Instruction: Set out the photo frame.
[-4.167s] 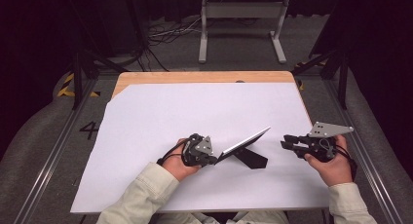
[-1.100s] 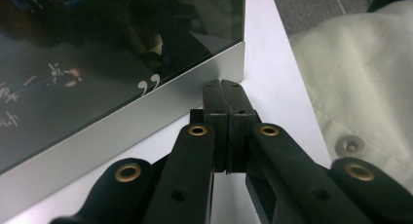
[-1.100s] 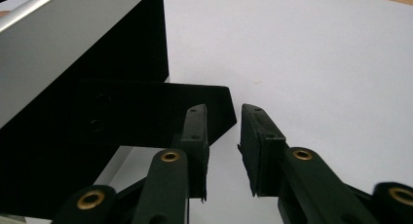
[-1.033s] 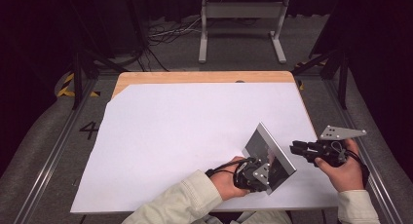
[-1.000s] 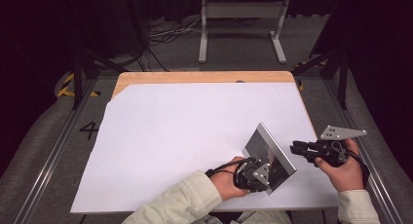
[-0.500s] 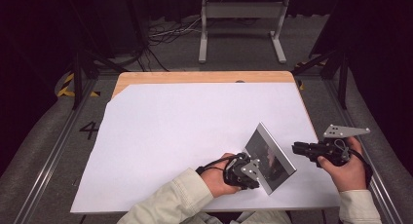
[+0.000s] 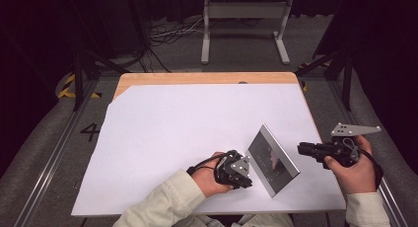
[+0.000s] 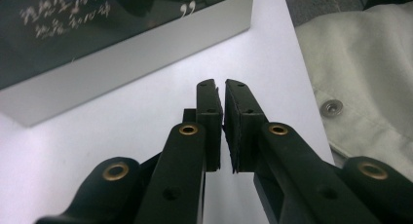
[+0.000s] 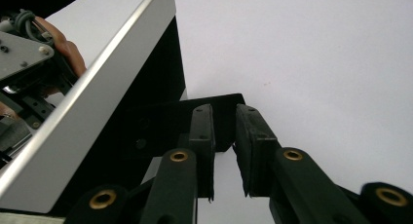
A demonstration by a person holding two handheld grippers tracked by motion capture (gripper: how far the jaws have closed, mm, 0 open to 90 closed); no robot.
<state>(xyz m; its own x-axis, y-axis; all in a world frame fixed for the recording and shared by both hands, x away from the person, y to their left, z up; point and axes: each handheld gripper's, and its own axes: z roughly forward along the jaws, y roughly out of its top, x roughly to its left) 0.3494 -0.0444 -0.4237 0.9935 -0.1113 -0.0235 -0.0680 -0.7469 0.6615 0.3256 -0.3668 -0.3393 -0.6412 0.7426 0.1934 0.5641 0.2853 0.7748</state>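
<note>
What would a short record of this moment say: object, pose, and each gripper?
object: picture frame, dark glass with pale writing
pose: standing tilted on white sheet, black stand behind
left gripper: beside frame, jaws just been opening, narrow gap, nothing between
right gripper: at the stand, jaws just been closing, slightly apart

The left gripper (image 7: 245, 164) sits just left of the picture frame (image 7: 272, 160), its jaws just opening, nothing between them. The right gripper (image 7: 301, 148) hovers at the frame's right, jaws slightly apart.
</note>
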